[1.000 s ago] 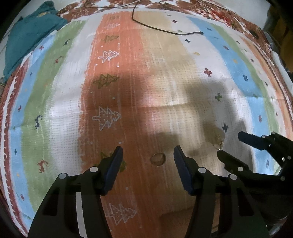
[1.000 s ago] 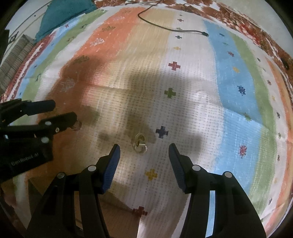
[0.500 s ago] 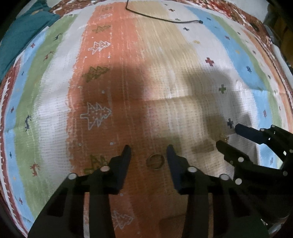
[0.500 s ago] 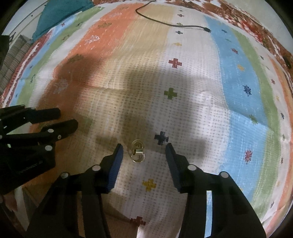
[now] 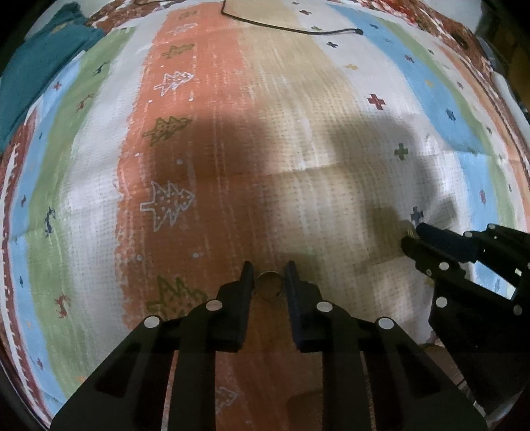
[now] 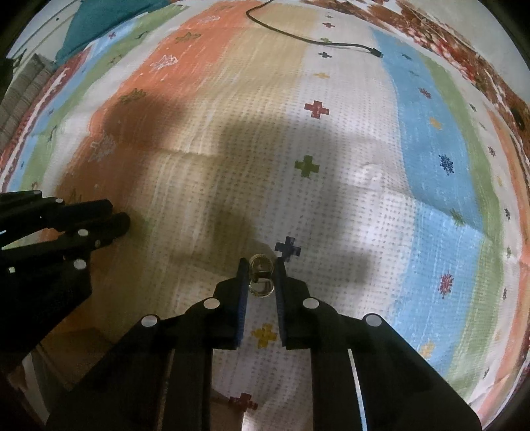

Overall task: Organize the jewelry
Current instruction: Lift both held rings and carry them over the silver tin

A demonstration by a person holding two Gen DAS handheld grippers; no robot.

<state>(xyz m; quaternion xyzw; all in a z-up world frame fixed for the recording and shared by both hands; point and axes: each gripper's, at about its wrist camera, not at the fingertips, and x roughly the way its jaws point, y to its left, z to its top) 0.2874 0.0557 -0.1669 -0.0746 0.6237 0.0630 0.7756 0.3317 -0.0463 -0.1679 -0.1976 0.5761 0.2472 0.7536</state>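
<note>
We close both at once: left gripper (image 5: 269,277) jaws just narrowed onto plain gold band ring (image 5: 270,285); right gripper (image 6: 261,273) onto small gold clasp earring (image 6: 260,276). Both pinched on striped woven cloth (image 5: 298,149), ready for lift.

striped patterned cloth (image 5: 298,139), black cable (image 5: 288,29), teal fabric (image 5: 36,73)
</note>
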